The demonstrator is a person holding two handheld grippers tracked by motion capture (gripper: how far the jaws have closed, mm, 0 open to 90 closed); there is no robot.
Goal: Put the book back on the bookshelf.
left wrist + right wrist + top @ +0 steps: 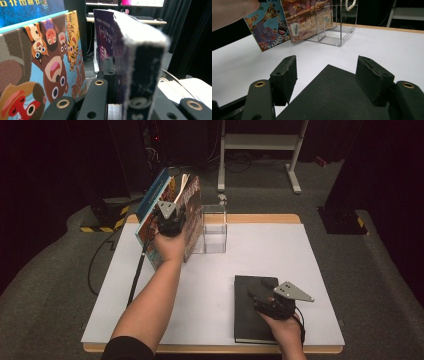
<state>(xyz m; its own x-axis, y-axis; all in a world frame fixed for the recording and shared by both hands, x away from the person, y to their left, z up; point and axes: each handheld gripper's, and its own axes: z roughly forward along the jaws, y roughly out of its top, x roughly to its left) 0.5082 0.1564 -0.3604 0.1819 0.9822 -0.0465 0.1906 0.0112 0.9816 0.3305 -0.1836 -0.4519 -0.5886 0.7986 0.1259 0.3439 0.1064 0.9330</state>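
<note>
Several books lean at the table's far left. In the left gripper view my left gripper (122,83) is shut on the edge of a thick purple-covered book (130,42), which stands tilted beside a cartoon-animal picture book (50,62). From above, my left gripper (169,222) sits among those books, with the held book (193,202) against a clear acrylic box (214,227). A black book (250,317) lies flat at the front right. My right gripper (257,292) hovers open over its far end, the jaws of the gripper (327,75) apart above the black cover (332,100).
A blue book (151,195) leans behind the picture books. The white table top (290,245) has a wooden rim. In the right gripper view the picture books (269,22) and the clear box (334,27) stand farther off. A metal stand (260,142) is behind the table.
</note>
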